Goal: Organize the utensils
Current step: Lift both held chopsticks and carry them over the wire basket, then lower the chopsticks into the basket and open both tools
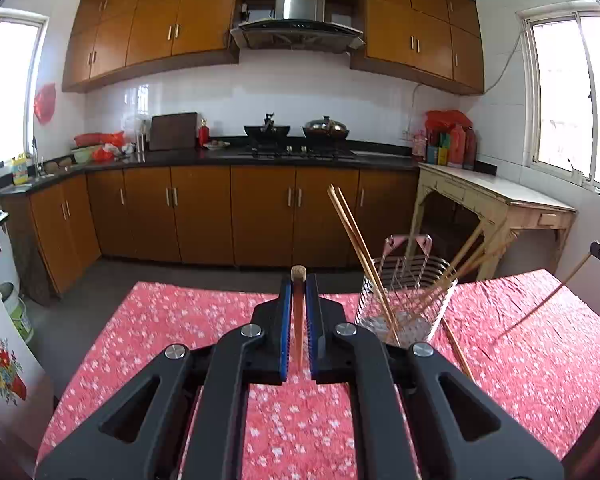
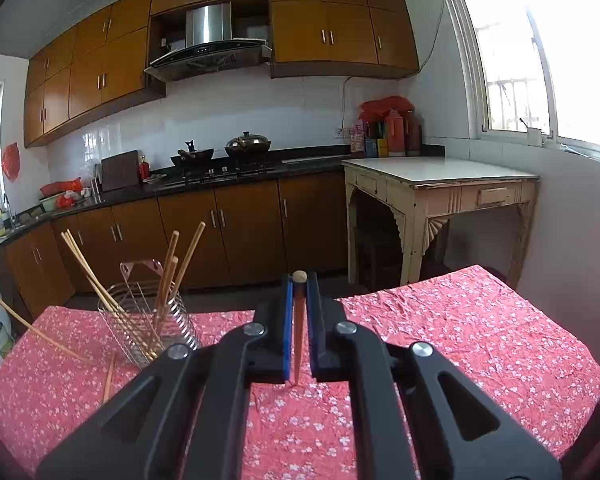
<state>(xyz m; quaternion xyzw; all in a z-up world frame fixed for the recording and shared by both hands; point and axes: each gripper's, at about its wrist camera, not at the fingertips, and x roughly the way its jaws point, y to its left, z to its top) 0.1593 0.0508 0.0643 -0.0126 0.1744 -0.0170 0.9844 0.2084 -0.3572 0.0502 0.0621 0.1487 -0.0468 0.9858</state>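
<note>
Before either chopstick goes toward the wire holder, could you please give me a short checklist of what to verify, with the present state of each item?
1. Left gripper shut on its chopstick: ok, the stick sits between the blue pads.
2. Right gripper shut on its own chopstick: ok.
3. Wire holder upright on the red floral tablecloth: ok.
4. Room in the holder: ok, the chopsticks already inside lean to the sides, though it is filling up.
5. Loose chopstick lying on the cloth beside the holder: not ok, not yet collected.
6. Held sticks gripped firmly enough not to slip: cannot tell.
</note>
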